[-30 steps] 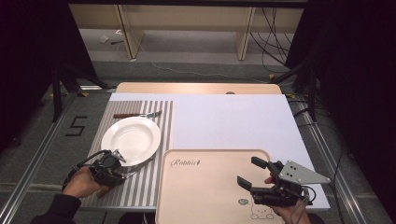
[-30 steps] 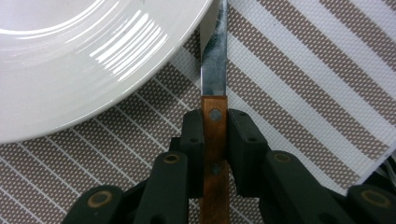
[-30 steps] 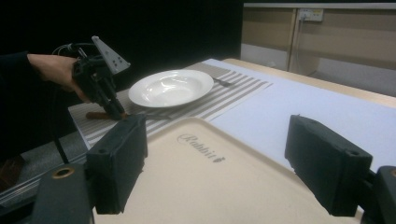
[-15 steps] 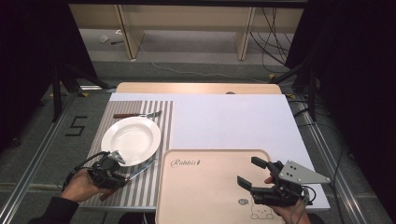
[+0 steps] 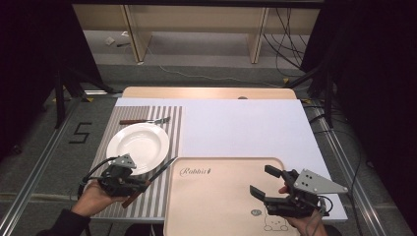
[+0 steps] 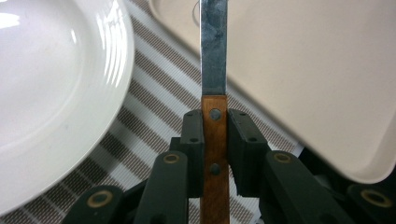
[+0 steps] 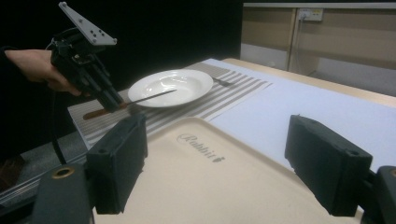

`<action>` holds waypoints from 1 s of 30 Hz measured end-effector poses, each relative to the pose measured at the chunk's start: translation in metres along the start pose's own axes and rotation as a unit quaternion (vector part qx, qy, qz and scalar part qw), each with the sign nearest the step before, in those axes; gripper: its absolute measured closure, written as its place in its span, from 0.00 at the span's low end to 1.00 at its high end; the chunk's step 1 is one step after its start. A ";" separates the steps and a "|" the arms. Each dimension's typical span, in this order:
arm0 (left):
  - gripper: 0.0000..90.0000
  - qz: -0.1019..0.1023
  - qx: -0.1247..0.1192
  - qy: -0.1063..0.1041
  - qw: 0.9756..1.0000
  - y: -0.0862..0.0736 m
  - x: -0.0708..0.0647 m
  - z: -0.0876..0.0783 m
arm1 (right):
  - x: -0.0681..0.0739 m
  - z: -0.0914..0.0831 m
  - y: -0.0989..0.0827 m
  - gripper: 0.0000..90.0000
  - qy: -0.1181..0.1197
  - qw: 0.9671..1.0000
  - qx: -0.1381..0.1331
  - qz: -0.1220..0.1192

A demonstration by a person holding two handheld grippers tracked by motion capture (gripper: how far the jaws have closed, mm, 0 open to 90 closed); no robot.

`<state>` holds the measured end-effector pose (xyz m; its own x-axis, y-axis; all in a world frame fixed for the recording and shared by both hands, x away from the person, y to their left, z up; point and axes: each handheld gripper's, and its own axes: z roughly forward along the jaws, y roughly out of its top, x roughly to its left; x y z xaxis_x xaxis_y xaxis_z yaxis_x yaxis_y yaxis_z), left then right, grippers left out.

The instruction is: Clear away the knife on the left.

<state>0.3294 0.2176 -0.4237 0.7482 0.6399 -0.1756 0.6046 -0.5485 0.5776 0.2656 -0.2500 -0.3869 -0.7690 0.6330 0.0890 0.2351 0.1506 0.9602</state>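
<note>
Knife with a wooden handle, clamped between the jaws of the left gripper. Its long axis runs straight ahead of that gripper, blade pointing forward over the striped placemat. The white plate sits just left of the blade; the beige tray lies just to its right. The right gripper hovers over the tray, well apart from the knife, jaws spread and empty. The left hand is clearly nearer.

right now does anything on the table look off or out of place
Nothing is spilled or broken. The one oddity: the fork lies crosswise beyond the plate on the striped mat, not beside it. The knife is off the mat, clamped in the left tool.
</note>
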 end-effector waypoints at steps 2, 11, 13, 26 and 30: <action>0.85 -0.002 -0.014 -0.002 1.000 0.003 -0.004 -0.001 | 0.000 0.000 0.000 0.25 0.000 1.000 0.000 0.000; 0.85 -0.015 -0.053 -0.031 0.998 0.009 -0.015 -0.001 | 0.000 0.000 0.000 0.25 0.001 1.000 0.002 -0.001; 0.85 -0.015 -0.055 -0.040 0.998 0.010 -0.016 0.000 | 0.000 0.000 0.000 0.25 0.001 1.000 0.002 -0.001; 0.85 -0.008 -0.068 -0.072 0.995 0.020 -0.039 0.010 | 0.001 0.000 0.000 0.25 0.002 1.000 0.003 -0.003; 0.85 -0.007 -0.069 -0.079 0.994 0.021 -0.043 0.012 | 0.001 0.001 0.000 0.25 0.003 1.000 0.005 -0.004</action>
<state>0.3131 0.1718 -0.4130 0.7797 0.5485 -0.3020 0.5810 -0.4541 0.6755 0.2651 -0.2489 -0.3873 -0.7751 0.6263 0.0828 0.2344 0.1633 0.9583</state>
